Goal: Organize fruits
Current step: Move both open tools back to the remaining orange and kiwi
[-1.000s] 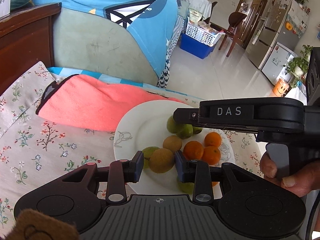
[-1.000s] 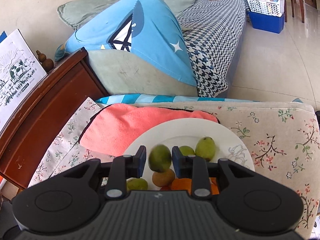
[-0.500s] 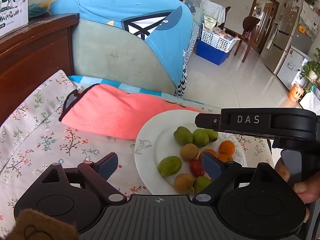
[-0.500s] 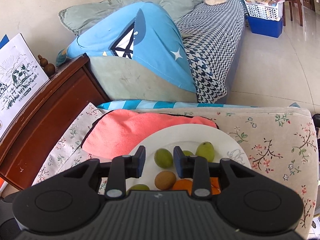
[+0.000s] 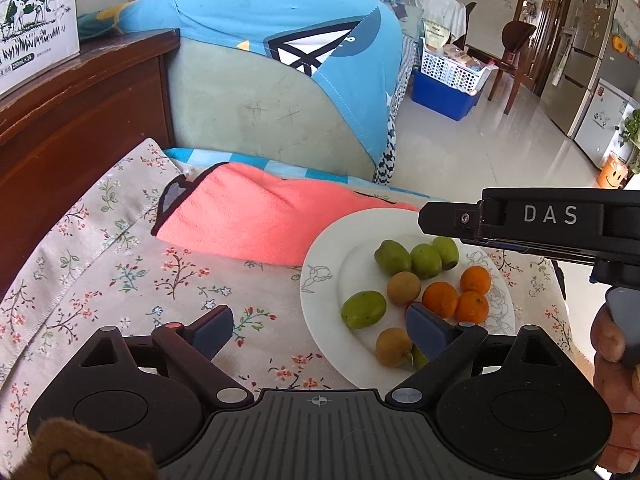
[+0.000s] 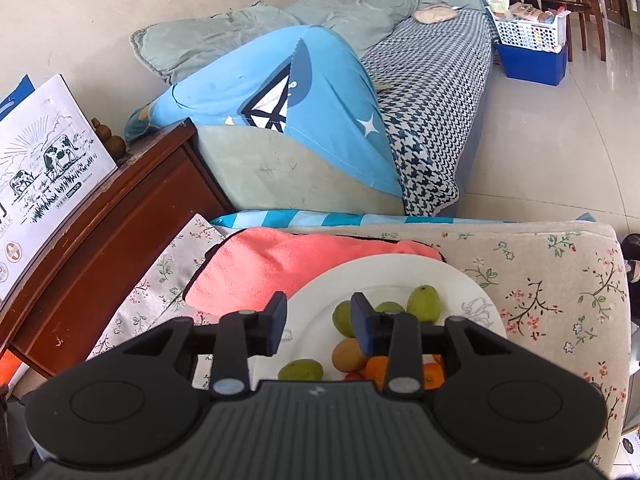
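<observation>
A white plate [image 5: 324,280] on a floral cloth holds several green fruits [image 5: 363,309], brown fruits [image 5: 404,288] and three oranges [image 5: 440,299]. My left gripper [image 5: 318,330] is wide open and empty, above the plate's near left edge. My right gripper [image 6: 318,322] is open and empty over the plate [image 6: 472,284], with green fruits [image 6: 424,303] just beyond its fingertips. Its body also shows in the left wrist view [image 5: 552,220], above the plate's right side.
A pink towel [image 5: 256,216] lies behind the plate. A wooden cabinet [image 5: 72,112] with a milk carton box [image 5: 36,20] stands left. A sofa with a blue cloth [image 5: 288,60] is behind. The table edge [image 6: 616,280] drops off at right.
Both grippers let go of fruit onto the plate. The left opened wide and pulled back to the left. The right opened and lifted away.
</observation>
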Demonstrator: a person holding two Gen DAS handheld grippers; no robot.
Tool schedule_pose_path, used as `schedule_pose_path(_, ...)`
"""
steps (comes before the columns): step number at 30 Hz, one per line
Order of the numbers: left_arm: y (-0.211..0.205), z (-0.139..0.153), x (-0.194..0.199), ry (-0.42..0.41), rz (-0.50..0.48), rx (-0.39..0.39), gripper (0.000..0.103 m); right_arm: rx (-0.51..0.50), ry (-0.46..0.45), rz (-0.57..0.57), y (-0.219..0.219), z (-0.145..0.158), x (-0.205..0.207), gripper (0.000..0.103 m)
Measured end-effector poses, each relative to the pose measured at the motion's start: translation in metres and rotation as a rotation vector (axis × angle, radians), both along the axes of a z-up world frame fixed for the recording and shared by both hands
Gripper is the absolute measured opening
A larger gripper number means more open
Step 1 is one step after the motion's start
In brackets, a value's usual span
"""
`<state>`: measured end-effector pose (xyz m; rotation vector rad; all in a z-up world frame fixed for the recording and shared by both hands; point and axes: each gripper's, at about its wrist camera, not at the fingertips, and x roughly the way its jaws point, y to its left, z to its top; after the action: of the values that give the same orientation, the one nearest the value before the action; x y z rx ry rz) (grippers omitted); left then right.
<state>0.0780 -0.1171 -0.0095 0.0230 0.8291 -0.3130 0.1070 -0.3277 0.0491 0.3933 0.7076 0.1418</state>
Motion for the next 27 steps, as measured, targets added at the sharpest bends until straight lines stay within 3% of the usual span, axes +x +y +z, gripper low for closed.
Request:
schedule_pose_path(19,0.019,-0.001,-0.016,0.027,0.031,0.035,0.095,-0.001,0.001,0.016,0.019,0.004,-0.027,0.042)
schedule_pose_path(27,0.055,0.004,-0.014,0.035,0.099,0.020,0.095,-0.005,0.009,0.056,0.032,0.001,-0.029,0.043)
